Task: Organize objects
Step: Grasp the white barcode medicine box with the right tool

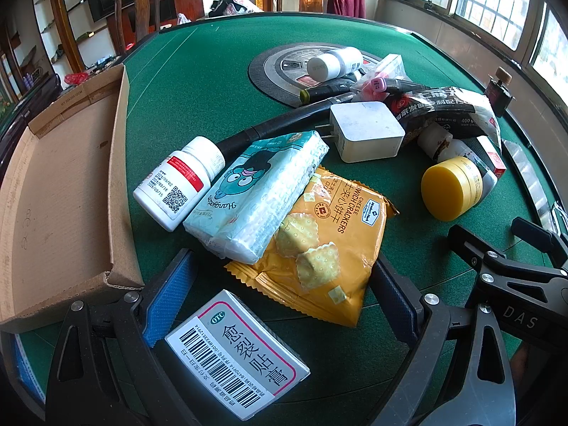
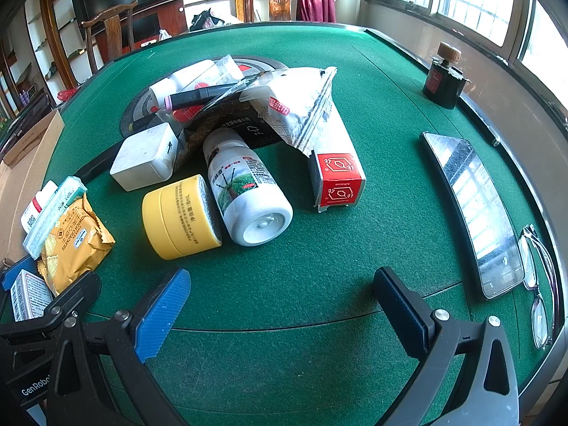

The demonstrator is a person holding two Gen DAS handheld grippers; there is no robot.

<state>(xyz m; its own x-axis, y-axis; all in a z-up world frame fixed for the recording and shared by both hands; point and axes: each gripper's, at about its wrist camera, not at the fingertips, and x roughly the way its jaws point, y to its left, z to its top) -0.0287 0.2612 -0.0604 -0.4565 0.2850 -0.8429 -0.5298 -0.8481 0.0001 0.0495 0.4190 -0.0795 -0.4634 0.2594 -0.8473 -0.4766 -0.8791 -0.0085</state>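
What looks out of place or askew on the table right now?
Nothing is spilled. The yellow jar and the white bottle lie tipped on their sides, and a torn foil packet is draped over the red-ended box. The cardboard box appears empty.

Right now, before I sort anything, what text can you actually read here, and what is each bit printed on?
"OTC", above a barcode: white medicine box between the left gripper fingers.
"CHEESE SANDWICH CRACKERS" (the start of SANDWICH is covered): yellow cracker packet.
"Hangbao", roughly: tissue pack.
"2024/09/02", roughly: white pill bottle.
"DAS": right gripper body.
Other labels: too small or blurred.
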